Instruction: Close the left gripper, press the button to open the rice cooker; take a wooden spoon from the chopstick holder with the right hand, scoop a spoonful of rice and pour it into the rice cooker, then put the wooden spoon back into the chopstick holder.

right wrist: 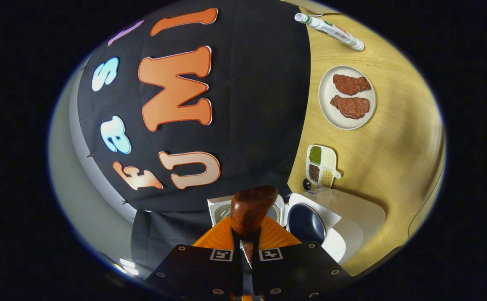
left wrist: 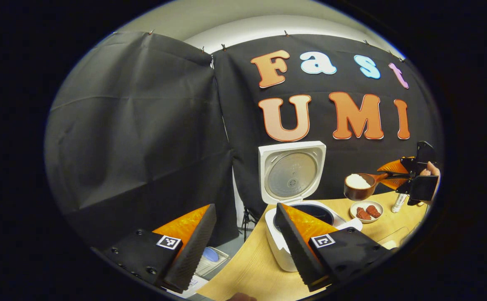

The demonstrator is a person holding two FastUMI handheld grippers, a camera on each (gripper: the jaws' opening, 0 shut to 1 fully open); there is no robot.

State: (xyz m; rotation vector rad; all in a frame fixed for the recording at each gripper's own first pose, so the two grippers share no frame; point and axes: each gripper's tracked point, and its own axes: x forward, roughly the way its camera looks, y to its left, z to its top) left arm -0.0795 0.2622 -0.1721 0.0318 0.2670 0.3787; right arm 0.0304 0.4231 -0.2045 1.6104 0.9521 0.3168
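Rice (left wrist: 357,180) sits heaped in the bowl of the wooden spoon (left wrist: 362,186), which hangs in the air to the right of the rice cooker (left wrist: 293,234) in the left gripper view, above the table (left wrist: 247,267) and near the small plate (left wrist: 366,218) of reddish meat pieces; the spoon is not yet over the pot. Judging by how things lie, the button press is done, since the cooker's lid (left wrist: 292,172) stands upright and the dark inner pot (right wrist: 306,223) is exposed; the spoon has been taken and filled; what is left is carrying it over the pot, tipping the rice in, and returning the spoon to the chopstick holder, which I cannot place in these pictures. The right gripper (right wrist: 246,251) has its fingers drawn close together and clamped on the spoon's handle, one on each side, with the back of the spoon bowl rising just ahead of them in the right gripper view; a hand (left wrist: 432,170) shows behind it in the left gripper view. The left gripper (left wrist: 245,246) hangs with its fingers wide apart, holding nothing; its right finger overlaps the cooker's near rim in the picture, though contact cannot be told. Beyond the cooker lie a sectioned dish (right wrist: 322,165) of grains and a marker pen (right wrist: 330,30).
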